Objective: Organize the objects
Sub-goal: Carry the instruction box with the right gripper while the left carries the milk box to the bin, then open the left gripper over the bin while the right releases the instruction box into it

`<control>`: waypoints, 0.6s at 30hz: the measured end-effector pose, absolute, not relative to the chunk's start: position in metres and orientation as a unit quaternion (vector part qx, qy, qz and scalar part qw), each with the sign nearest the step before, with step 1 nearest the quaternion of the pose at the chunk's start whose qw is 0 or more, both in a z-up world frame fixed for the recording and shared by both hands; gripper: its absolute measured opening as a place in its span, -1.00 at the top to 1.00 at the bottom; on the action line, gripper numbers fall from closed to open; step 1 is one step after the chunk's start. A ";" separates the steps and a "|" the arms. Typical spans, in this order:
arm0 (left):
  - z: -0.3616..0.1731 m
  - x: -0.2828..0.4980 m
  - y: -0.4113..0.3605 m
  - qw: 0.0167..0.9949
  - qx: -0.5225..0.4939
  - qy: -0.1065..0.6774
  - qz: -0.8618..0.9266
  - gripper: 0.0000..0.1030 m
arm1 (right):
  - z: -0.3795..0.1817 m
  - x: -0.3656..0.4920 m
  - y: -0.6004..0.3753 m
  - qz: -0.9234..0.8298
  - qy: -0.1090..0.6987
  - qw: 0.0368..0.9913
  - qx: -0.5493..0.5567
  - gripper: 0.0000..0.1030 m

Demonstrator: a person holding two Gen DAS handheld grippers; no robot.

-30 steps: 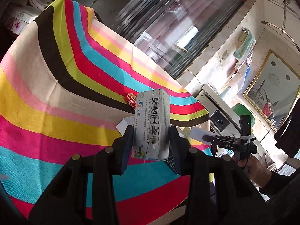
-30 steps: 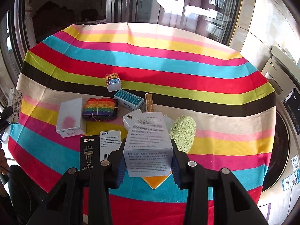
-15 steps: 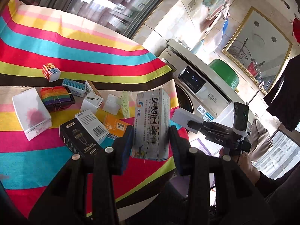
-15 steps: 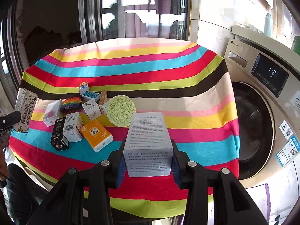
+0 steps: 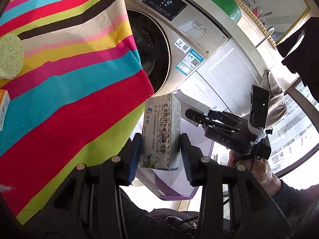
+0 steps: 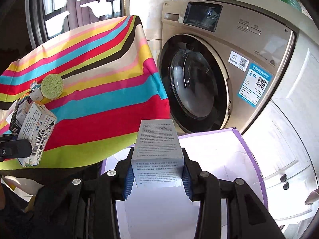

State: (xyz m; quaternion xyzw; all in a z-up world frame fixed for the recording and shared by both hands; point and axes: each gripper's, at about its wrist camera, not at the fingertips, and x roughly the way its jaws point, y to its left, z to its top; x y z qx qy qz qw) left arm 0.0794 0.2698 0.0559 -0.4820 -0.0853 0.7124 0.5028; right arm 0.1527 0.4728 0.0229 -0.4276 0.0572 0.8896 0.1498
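My left gripper (image 5: 160,155) is shut on a white and blue medicine box (image 5: 161,131), held upright off the table's right edge; the box also shows at the left of the right wrist view (image 6: 37,129). My right gripper (image 6: 157,176) is shut on a grey-white printed box (image 6: 157,153), held over a purple-rimmed white box (image 6: 253,159) on the floor. In the left wrist view the right gripper (image 5: 197,115) with its box (image 5: 191,101) shows just right of my held box, above the purple box (image 5: 175,195).
The striped tablecloth (image 6: 95,91) hangs over the table at the left. On it lie a green sponge (image 6: 52,86) and several small boxes (image 6: 22,107). A washing machine (image 6: 219,69) stands behind the purple box, white cabinets (image 6: 289,139) to its right.
Both grippers have swung right, away from the table top, toward the purple box in front of the washing machine. Each still holds its box.
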 end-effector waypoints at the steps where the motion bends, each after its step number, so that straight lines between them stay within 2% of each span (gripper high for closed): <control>1: 0.052 0.082 0.278 0.501 -0.493 -0.081 0.707 0.17 | 0.021 0.158 0.481 0.884 0.060 0.165 -0.433 0.19; 10: 0.047 0.108 0.313 0.517 -0.509 -0.048 0.687 0.17 | 0.008 0.188 0.527 0.861 0.126 0.227 -0.438 0.19; 18: 0.044 0.092 0.302 0.501 -0.510 -0.087 0.694 0.17 | 0.005 0.186 0.529 0.860 0.120 0.233 -0.438 0.19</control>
